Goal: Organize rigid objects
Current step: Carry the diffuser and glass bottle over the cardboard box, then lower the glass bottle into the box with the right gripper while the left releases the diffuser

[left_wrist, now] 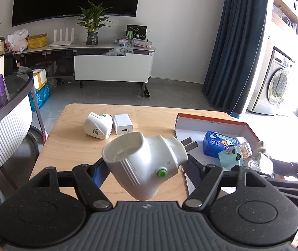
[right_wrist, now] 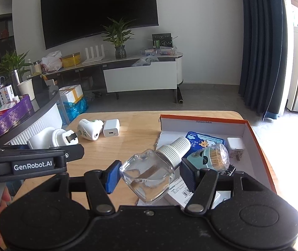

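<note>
1. left gripper (left_wrist: 144,167) clamps the white plastic plug-in heater (left_wrist: 142,163), lifted over the table.
2. right gripper (right_wrist: 149,175) pinches the clear glass refill bottle (right_wrist: 149,177), likely bound for the orange-rimmed cardboard box (right_wrist: 262,144).
3. beyond, the white cube charger (left_wrist: 122,124) awaits sorting.

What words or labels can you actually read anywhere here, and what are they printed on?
"GenRobot.AI": side of the black left gripper.
Small print on the orange-edged cardboard box wall: a size label, too small to read.
Blue packet in the box: Chinese characters, blurred.
White leaf-logo plug: green lettering, unreadable.
</note>
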`<state>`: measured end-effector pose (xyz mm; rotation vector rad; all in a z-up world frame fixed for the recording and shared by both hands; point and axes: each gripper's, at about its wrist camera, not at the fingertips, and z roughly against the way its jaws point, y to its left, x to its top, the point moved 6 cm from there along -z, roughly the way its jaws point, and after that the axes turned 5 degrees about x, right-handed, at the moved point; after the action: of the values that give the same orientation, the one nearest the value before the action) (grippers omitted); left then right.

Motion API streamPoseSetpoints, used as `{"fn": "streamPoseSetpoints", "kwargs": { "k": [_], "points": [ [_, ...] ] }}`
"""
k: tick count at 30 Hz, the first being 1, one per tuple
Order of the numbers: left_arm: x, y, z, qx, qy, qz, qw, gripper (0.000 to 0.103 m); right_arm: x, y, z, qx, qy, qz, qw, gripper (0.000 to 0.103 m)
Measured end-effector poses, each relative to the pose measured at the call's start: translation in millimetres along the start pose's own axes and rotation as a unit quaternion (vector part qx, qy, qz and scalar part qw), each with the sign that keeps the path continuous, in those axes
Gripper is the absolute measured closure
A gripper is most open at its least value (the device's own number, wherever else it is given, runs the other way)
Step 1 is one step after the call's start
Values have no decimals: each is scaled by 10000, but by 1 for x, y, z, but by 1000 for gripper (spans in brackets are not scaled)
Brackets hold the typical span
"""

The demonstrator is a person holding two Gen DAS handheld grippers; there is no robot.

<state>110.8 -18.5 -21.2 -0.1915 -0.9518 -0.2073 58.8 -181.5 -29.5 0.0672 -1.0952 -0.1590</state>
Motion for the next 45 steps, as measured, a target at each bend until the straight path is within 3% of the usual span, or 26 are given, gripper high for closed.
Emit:
{"fn": "streamPoseSetpoints", "kwargs": {
  "k": [29,42,43,45],
  "points": [
    [-8,-63,-7,-664,123,-555,9962,27,-5,-77,41,-690,-229,-537,9959,29],
    [-12,-88,-11,-889,155,-758,9930,27,-3,-93,45,-798,-285,-652,9943,29],
    [-12,-90,-11,-907,161,-772,9928,27,-3,-95,45,-814,-293,-658,9941,30],
    [-13,-93,-13,-944,175,-801,9922,27,-2,-99,45,-853,-298,-664,9937,51]
  ]
}}
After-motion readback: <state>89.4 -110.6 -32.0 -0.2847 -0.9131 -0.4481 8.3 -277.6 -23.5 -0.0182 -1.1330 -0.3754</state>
